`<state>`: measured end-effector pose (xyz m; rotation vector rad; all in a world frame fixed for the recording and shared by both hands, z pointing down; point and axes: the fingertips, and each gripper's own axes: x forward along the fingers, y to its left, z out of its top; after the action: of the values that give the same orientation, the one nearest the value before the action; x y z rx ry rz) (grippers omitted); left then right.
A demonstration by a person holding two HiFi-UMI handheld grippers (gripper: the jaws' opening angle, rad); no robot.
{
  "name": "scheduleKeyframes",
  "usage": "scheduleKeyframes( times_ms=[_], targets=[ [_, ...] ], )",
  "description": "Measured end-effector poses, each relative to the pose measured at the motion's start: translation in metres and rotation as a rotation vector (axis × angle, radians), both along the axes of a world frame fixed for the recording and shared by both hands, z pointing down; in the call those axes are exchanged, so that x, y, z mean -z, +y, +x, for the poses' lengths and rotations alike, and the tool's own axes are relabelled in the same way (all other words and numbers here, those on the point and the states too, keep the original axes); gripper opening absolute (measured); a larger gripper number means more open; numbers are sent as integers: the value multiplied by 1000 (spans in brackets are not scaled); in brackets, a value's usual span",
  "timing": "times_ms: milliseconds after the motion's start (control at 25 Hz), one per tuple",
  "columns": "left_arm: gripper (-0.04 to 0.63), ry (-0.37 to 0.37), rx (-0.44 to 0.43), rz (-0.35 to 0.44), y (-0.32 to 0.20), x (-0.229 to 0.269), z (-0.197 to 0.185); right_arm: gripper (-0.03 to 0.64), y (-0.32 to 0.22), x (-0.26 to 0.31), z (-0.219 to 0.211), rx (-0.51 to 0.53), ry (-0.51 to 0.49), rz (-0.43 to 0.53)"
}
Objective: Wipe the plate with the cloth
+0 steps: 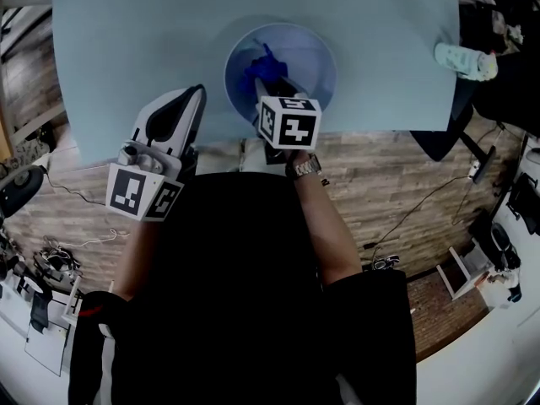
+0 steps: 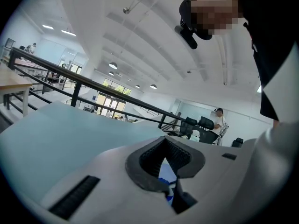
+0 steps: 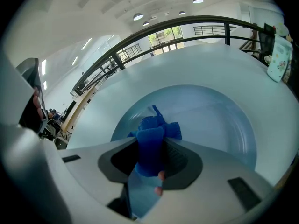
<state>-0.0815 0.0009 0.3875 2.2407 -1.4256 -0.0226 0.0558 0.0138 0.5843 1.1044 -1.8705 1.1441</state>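
Note:
A pale blue round plate (image 1: pixel 308 57) lies on the light blue table (image 1: pixel 126 40), near its front edge. My right gripper (image 1: pixel 265 89) hangs over the plate's near left part and is shut on a dark blue cloth (image 1: pixel 260 66). In the right gripper view the cloth (image 3: pixel 154 130) bunches out of the right gripper (image 3: pixel 152 146) just above the plate (image 3: pixel 210 115). My left gripper (image 1: pixel 196 96) is held left of the plate at the table's front edge, touching nothing. In the left gripper view the left gripper (image 2: pixel 163 167) tilts upward with its jaws together and nothing between them.
A pale green and white packet (image 1: pixel 466 61) lies at the table's right edge, also in the right gripper view as a packet (image 3: pixel 280 55). Wooden floor with cables lies below the table front. A black railing (image 2: pixel 93 85) and a distant seated person (image 2: pixel 218 119) are behind.

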Motion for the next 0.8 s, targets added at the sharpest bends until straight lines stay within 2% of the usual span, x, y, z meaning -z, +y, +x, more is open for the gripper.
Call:
scheduleKeyframes(
  times_ms=[800],
  targets=[
    [0, -8, 40, -2, 10, -2, -10, 115, 4, -1, -24, 57, -33, -3]
  ],
)
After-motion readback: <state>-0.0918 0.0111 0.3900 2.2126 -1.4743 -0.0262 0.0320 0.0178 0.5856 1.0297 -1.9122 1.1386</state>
